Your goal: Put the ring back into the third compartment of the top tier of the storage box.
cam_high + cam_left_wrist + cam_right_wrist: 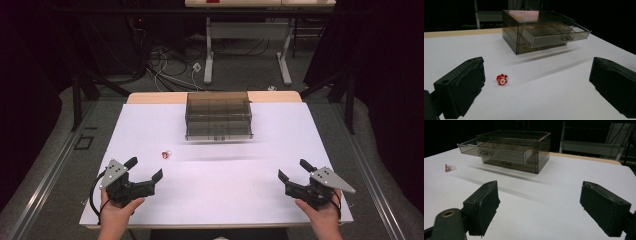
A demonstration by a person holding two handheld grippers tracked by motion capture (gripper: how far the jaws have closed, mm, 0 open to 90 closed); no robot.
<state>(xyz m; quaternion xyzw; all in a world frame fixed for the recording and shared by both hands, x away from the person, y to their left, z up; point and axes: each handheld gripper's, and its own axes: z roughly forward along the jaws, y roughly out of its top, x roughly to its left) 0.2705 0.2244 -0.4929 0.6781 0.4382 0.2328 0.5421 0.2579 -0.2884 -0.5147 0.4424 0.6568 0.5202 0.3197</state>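
Note:
A smoky clear drawer box [218,114] [536,30] [511,150] stands at the far middle of the white table [220,185], its upper drawer [556,37] [494,151] pulled partway out. A tiny red and white ring-like trinket [165,154] [502,79] [448,167] lies on the table in front of the box, to its left. My left gripper [146,168] [536,87] is open near the front left, with the trinket a little ahead of it. My right gripper [295,169] [540,207] is open at the front right, nothing between its jaws.
A wooden strip [150,97] borders the table's far edge. Beyond it stand a white-legged desk [247,35] and loose cables [170,70] on the floor. Dark frame posts [77,95] flank the table at both sides.

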